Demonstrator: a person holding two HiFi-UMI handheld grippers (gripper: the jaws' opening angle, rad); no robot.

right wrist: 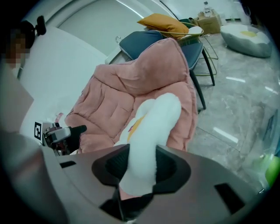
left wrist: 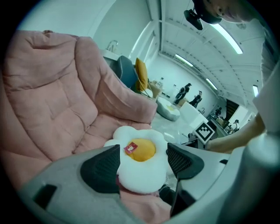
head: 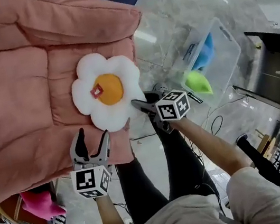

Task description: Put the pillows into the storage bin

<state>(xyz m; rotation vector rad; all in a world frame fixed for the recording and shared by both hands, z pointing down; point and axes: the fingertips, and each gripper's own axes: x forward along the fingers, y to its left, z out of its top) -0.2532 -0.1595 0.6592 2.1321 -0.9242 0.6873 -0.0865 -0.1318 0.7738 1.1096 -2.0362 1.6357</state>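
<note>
Over the seat of the pink chair (head: 18,92), near its front edge: white flower pillow (head: 107,90) with yellow centre and red tag (head: 97,91), face turned toward the head view. Cannot tell whether resting on the seat or lifted off it.

Right tongs (head: 138,105): clamped on the pillow's lower right petal. In the right gripper view, both pads pressed into the white rim, rim squeezed narrow between them. Rest of the pillow standing edge-on beyond the jaws, in front of the chair back.

Left tongs (head: 92,141): jaws wide apart, nothing gripped. In the head view, tips just below the pillow's lower edge, over the front of the seat, pointing up toward the pillow. In the left gripper view, pillow framed in the gap between the two pads but lying beyond them, with no pad contact to be made out. Marker cube (left wrist: 205,130) of the right tongs visible past the pillow, on the right.

On the floor (head: 165,13) to the right of the chair: clear bin (head: 229,53), well apart from the flower pillow. Inside it: blue pillow (head: 205,51) and green pillow (head: 198,82), side by side, the green one nearer the right tongs.
</note>
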